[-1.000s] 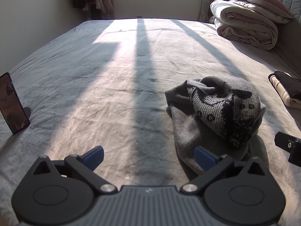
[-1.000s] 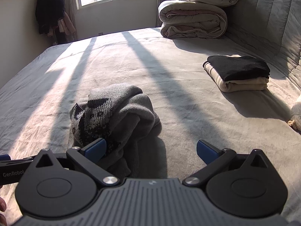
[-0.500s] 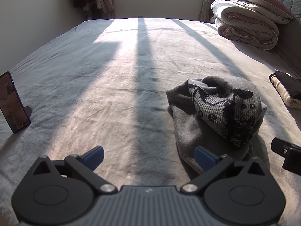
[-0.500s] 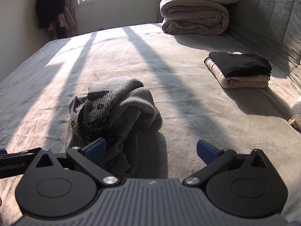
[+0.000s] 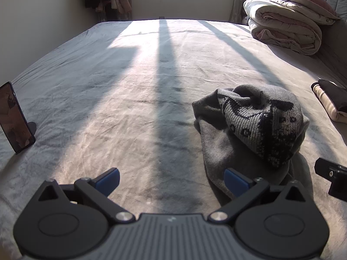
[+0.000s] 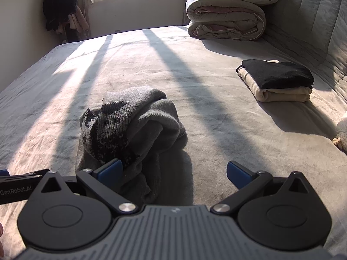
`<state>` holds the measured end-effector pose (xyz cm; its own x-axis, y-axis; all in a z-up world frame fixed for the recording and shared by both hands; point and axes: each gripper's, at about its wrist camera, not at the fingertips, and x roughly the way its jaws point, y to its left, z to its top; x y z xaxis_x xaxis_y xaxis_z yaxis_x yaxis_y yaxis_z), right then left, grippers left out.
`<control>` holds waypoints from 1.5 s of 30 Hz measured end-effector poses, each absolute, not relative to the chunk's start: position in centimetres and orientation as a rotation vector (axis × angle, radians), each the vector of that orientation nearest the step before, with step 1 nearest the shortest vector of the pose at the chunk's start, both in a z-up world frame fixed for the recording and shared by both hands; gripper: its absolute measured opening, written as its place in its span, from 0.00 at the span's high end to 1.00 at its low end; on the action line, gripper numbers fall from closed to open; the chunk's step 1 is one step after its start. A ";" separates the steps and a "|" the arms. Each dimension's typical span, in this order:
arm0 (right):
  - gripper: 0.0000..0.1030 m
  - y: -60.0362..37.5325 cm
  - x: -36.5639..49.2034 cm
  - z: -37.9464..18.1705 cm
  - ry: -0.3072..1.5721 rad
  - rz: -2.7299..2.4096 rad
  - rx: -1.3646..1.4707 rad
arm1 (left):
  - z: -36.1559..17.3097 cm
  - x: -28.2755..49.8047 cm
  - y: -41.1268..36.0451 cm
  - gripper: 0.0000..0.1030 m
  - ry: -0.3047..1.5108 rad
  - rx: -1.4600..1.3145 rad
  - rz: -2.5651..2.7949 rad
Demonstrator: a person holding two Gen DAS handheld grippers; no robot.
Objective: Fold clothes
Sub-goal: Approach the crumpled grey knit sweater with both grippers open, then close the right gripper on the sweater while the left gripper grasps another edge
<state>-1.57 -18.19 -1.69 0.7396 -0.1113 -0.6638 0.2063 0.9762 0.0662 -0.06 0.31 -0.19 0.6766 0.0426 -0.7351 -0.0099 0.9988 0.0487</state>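
Note:
A crumpled grey knit sweater with a dark pattern lies in a heap on the bed; the right wrist view shows the sweater just ahead and left of centre. My left gripper is open, with its right blue pad at the sweater's near edge and nothing between the fingers. My right gripper is open too, its left pad against the heap's near side. The right gripper's body shows at the left view's right edge, and the left gripper's body at the right view's left edge.
The bed is covered by a grey sheet. A folded black and cream stack lies to the right. Rolled duvets and pillows sit at the headboard. A phone stands propped at the left edge. Dark clothes hang by the window.
Both grippers have crept slightly closer to the sweater heap, which sits a little lower and nearer in both views. Both stay open.

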 end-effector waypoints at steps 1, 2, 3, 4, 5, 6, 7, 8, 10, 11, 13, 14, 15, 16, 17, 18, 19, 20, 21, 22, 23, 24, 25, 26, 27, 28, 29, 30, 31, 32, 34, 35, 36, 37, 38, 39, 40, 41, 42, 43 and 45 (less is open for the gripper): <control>0.00 -18.2 -1.6 -1.7 0.719 -0.175 0.139 | -0.2 -0.1 0.3 0.01 0.828 0.042 0.029; 0.00 -18.2 -1.6 -1.7 0.719 -0.174 0.139 | -0.2 0.0 0.3 0.01 0.828 0.041 0.029; 0.00 -18.2 -1.6 -1.7 0.721 -0.174 0.138 | -0.2 0.0 0.4 0.01 0.829 0.040 0.029; 0.00 -18.2 -1.5 -1.8 0.723 -0.174 0.138 | -0.2 0.0 0.4 0.01 0.830 0.039 0.029; 0.00 -18.2 -1.5 -1.8 0.724 -0.174 0.137 | -0.2 0.0 0.4 0.01 0.831 0.039 0.028; 0.00 -18.2 -1.5 -1.8 0.726 -0.173 0.136 | -0.2 0.0 0.4 0.01 0.832 0.038 0.027; 0.00 -18.2 -1.4 -1.8 0.728 -0.173 0.136 | -0.2 0.0 0.5 0.01 0.834 0.037 0.023; 0.00 -18.2 -1.4 -1.9 0.730 -0.172 0.136 | -0.2 0.1 0.5 0.01 0.836 0.036 0.018; 0.00 -18.3 -1.2 -2.0 0.739 -0.168 0.145 | -0.5 0.2 0.6 0.01 0.840 0.033 0.003; 0.00 -18.4 -1.1 -2.2 0.746 -0.160 0.156 | -0.6 0.3 0.7 0.01 0.844 0.029 -0.003; 0.00 -18.7 -0.9 -2.6 0.767 -0.131 0.197 | -1.0 0.6 1.0 0.01 0.857 0.013 -0.010; 0.00 -19.0 -0.8 -2.7 0.775 -0.112 0.233 | -1.2 0.7 1.2 0.01 0.864 0.003 -0.015; 0.00 -19.2 -0.7 -2.9 0.783 -0.092 0.269 | -1.4 0.9 1.2 0.01 0.868 0.001 -0.020; 0.00 -19.5 -0.7 -3.0 0.792 -0.073 0.305 | -1.6 1.0 1.2 0.01 0.871 0.000 -0.025; 0.00 -19.7 -0.6 -3.1 0.799 -0.054 0.342 | -1.7 1.1 1.2 0.01 0.875 -0.001 -0.029; 0.00 -19.9 -0.6 -3.3 0.807 -0.037 0.373 | -2.0 1.2 1.2 0.01 0.879 0.006 -0.034; 0.00 -20.0 -0.6 -3.3 0.814 -0.023 0.396 | -2.3 1.3 1.2 0.01 0.884 0.013 -0.039; 0.00 -20.1 -0.6 -3.4 0.822 -0.009 0.420 | -2.6 1.4 1.2 0.01 0.891 0.016 -0.045; 0.00 -20.2 -0.7 -3.5 0.829 0.005 0.443 | -2.9 1.4 1.3 0.01 0.897 0.016 -0.049; 0.00 -20.2 -0.7 -3.6 0.834 0.014 0.457 | -3.1 1.4 1.4 0.01 0.903 0.015 -0.052; 0.01 -20.2 -0.8 -3.7 0.835 0.017 0.455 | -3.4 1.4 1.5 0.01 0.909 0.017 -0.055; 0.02 -20.1 -0.9 -3.7 0.837 0.019 0.448 | -3.6 1.3 1.6 0.01 0.916 0.021 -0.056; 0.02 -19.9 -1.0 -3.8 0.838 0.023 0.436 | -3.9 1.3 1.7 0.01 0.923 0.026 -0.057; 0.03 -19.8 -1.1 -3.9 0.837 0.028 0.422 | -4.2 1.2 1.8 0.01 0.930 0.030 -0.059; 0.03 -19.6 -1.1 -4.0 0.837 0.033 0.408 | -4.5 1.1 1.9 0.01 0.937 0.035 -0.060; 0.03 -19.4 -1.1 -4.1 0.838 0.037 0.393 | -4.8 1.0 2.0 0.01 0.941 0.043 -0.054; 0.04 -19.3 -1.1 -4.3 0.840 0.040 0.375 | -5.2 0.9 2.1 0.01 0.943 0.055 -0.049; 0.06 -19.1 -0.9 -4.4 0.844 0.044 0.358 | -5.4 0.9 2.2 0.01 0.946 0.065 -0.048; 0.12 -18.9 -0.8 -4.6 0.850 0.048 0.341 | -5.8 0.9 2.3 0.01 0.952 0.076 -0.049; 0.22 -18.7 -0.6 -4.9 0.857 0.054 0.327 | -6.2 0.9 2.4 0.01 0.961 0.087 -0.049; 0.31 -18.6 -0.3 -5.3 0.871 0.068 0.312 | -6.8 0.8 2.6 0.01 0.966 0.102 -0.057; 0.35 -18.5 -0.2 -5.4 0.872 0.075 0.316 | -7.0 0.7 2.7 0.01 0.959 0.104 -0.066; 0.38 -18.5 -0.2 -5.5 0.870 0.081 0.318 | -7.1 0.6 2.8 0.01 0.952 0.106 -0.075; 0.40 -18.4 -0.1 -5.3 0.860 0.084 0.315 | -7.3 0.4 3.0 0.00 0.945 0.107 -0.084; 0.40 -18.3 -0.1 -5.1 0.847 0.087 0.306 | -7.5 0.3 3.1 0.00 0.937 0.109 -0.093; 0.40 -18.2 -0.1 -4.8 0.830 0.092 0.296 | -7.6 0.2 3.1 0.00 0.928 0.123 -0.107; 0.40 -18.1 0.0 -4.5 0.813 0.099 0.288 | -7.7 0.0 3.2 0.00 0.917 0.133 -0.119; 0.40 -18.0 0.1 -4.2 0.799 0.107 0.285 | -7.8 -0.1 3.3 0.00 0.907 0.134 -0.129; 0.40 -18.0 0.3 -4.0 0.785 0.117 0.285 | -7.8 -0.2 3.4 0.00 0.901 0.134 -0.138; 0.40 -17.9 0.4 -3.8 0.772 0.128 0.285 | -7.8 -0.2 3.4 0.00 0.899 0.135 -0.144; 0.41 -17.5 0.8 -3.7 0.748 0.148 0.283 | -7.6 0.0 3.4 0.00 0.905 0.128 -0.152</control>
